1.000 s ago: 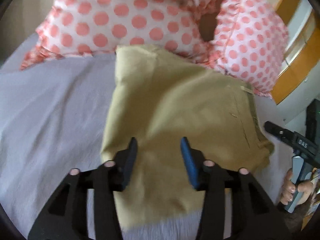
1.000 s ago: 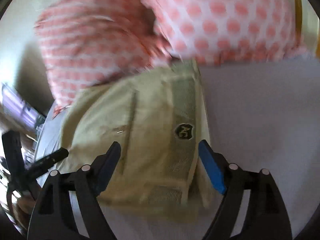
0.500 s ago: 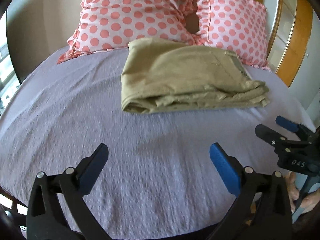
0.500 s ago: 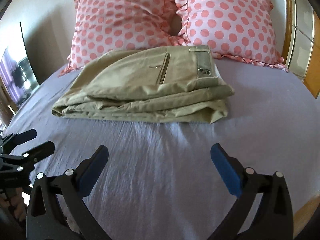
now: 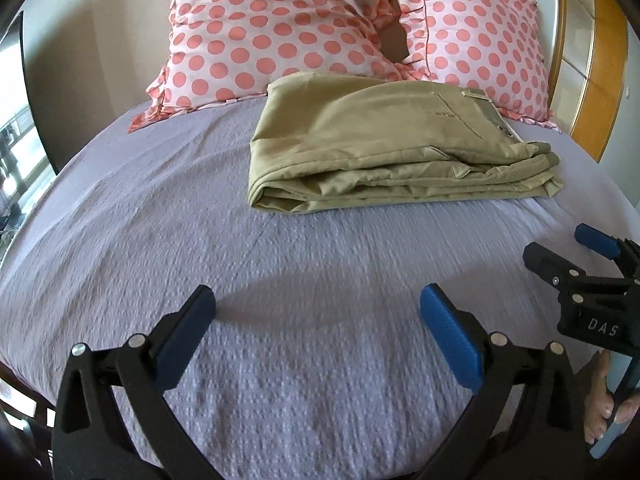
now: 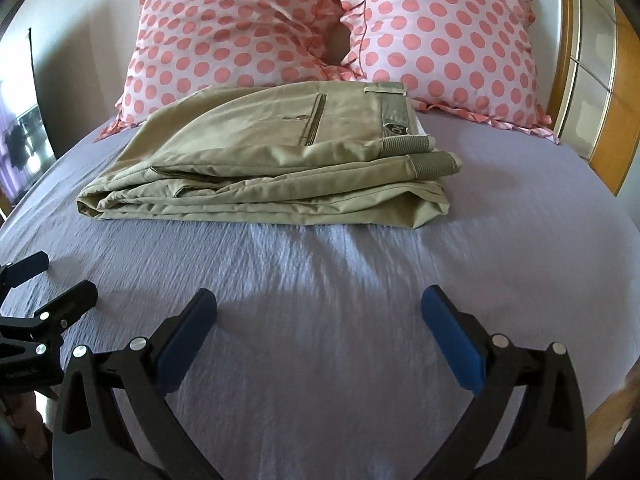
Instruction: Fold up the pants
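The khaki pants (image 5: 384, 148) lie folded in a thick flat stack on the lilac bed sheet (image 5: 200, 240), just in front of the pillows. In the right wrist view the pants (image 6: 280, 160) show their waistband and back pocket on top. My left gripper (image 5: 318, 320) is open and empty, well back from the pants, low over the sheet. My right gripper (image 6: 320, 320) is open and empty, also back from the pants. The right gripper also shows at the right edge of the left wrist view (image 5: 576, 256). The left gripper shows at the left edge of the right wrist view (image 6: 52, 284).
Two pink polka-dot pillows (image 5: 280, 28) (image 6: 448, 36) lean against the wall behind the pants. A wooden headboard frame (image 5: 600, 60) stands at the right. A dark screen (image 6: 24, 128) is at the left beyond the bed edge.
Both grippers have pulled back from the folded pants toward the near edge of the bed and opened wide. The pants stay folded in place.
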Tool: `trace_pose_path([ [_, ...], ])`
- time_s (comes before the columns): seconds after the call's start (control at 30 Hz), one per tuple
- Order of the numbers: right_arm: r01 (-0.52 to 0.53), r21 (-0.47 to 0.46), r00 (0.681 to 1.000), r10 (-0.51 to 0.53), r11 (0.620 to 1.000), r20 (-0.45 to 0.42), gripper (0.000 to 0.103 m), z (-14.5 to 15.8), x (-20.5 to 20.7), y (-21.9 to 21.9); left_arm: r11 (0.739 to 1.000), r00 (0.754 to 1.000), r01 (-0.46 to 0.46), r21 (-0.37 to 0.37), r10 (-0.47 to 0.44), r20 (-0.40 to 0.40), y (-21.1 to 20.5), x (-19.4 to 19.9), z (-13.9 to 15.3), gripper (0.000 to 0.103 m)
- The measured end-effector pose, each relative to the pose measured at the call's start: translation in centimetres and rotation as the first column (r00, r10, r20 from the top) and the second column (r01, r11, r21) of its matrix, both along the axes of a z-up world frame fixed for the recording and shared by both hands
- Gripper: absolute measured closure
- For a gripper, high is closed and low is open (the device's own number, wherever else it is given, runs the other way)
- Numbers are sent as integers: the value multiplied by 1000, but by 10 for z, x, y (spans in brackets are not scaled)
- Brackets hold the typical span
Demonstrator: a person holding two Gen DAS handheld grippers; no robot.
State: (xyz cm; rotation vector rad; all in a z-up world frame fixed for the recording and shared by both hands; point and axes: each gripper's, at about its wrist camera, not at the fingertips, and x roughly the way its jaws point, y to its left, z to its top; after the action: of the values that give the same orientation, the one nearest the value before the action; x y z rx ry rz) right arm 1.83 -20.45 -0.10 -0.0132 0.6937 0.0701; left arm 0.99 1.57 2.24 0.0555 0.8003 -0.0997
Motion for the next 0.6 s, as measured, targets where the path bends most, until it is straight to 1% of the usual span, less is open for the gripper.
trace_pose_path([
  [0.6, 2, -3, 1000, -2, 1000, -19, 1, 2, 2, 0, 1000, 1000, -5, -2, 5, 1, -1, -1, -1, 2],
])
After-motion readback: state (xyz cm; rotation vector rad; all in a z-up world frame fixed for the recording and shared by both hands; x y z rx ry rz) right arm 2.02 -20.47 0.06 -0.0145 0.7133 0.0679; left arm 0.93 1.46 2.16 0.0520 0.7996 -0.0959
